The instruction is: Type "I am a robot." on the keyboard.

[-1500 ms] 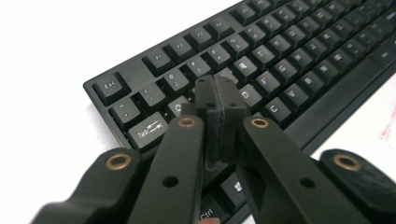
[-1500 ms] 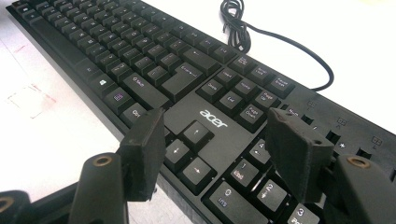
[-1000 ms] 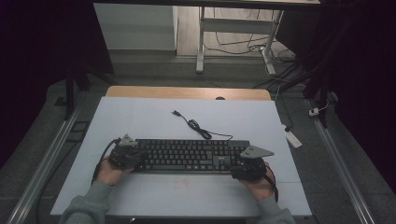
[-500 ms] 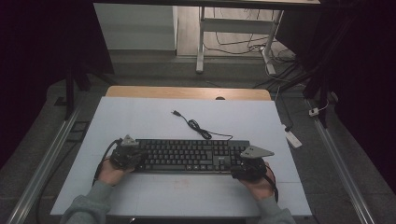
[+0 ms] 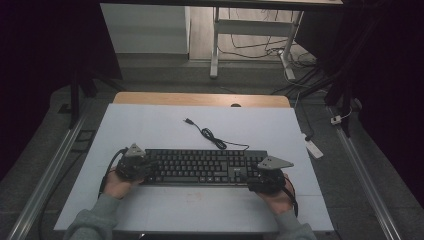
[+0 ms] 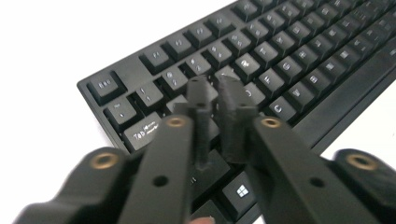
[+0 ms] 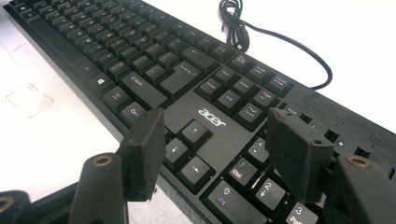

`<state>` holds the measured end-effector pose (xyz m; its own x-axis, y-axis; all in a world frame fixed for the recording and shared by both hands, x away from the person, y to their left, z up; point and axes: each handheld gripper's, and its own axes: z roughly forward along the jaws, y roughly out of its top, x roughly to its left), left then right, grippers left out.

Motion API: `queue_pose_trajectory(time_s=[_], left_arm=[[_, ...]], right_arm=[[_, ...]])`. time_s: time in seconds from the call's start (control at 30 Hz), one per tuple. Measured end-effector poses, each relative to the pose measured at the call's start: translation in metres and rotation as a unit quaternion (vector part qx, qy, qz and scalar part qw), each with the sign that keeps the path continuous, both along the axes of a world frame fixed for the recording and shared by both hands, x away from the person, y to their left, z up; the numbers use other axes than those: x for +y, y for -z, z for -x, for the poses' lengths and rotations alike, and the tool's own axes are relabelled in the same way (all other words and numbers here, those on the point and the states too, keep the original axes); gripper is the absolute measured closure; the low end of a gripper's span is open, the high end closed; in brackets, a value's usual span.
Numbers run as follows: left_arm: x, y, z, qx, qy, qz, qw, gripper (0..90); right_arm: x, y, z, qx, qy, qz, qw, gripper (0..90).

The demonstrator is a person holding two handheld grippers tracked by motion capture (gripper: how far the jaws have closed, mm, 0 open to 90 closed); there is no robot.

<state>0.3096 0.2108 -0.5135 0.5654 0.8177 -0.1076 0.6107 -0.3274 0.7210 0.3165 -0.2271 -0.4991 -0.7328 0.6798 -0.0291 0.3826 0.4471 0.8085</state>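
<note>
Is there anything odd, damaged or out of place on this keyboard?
Yes. On the keyboard, several number pad keys at the right end seem to be missing, leaving open sockets. Its cable lies loose and unplugged on the table.

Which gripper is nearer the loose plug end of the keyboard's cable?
Left, though only slightly. The plug lies beyond the keyboard; the left gripper sits at its left end, the right gripper farther away.

The black plastic keyboard [image 5: 202,167] spans the white table [image 5: 150,130] near its front edge, occupying the middle. Its coiled black cable [image 5: 212,137] lies behind it, centre. Bare surface offers passage toward the rear corners and along the front edge strip.
</note>
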Motion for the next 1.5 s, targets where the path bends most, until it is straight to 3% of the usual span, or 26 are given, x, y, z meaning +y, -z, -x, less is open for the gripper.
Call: queue_pose_trajectory(time_s=[0.27,0.47,0.87,1.5], left_arm=[[0.004,-0.007,0.003,-0.02,-0.015,0.024,0.9994,46.7],[0.005,-0.015,0.004,-0.02,-0.004,0.045,0.9988,33.8],[0.004,-0.026,0.01,-0.017,0.018,0.081,0.9964,27.9],[-0.011,-0.037,0.014,-0.023,0.051,0.085,0.9948,30.0]], right_arm=[[-0.001,0.0,0.0,0.0,-0.001,0.0,1.0,38.2],[-0.001,0.0,0.0,0.0,-0.002,-0.002,1.0,38.1],[-0.003,-0.001,0.002,-0.002,0.001,-0.007,1.0,38.1],[-0.014,-0.004,0.01,-0.01,-0.001,-0.012,0.9999,38.3]])
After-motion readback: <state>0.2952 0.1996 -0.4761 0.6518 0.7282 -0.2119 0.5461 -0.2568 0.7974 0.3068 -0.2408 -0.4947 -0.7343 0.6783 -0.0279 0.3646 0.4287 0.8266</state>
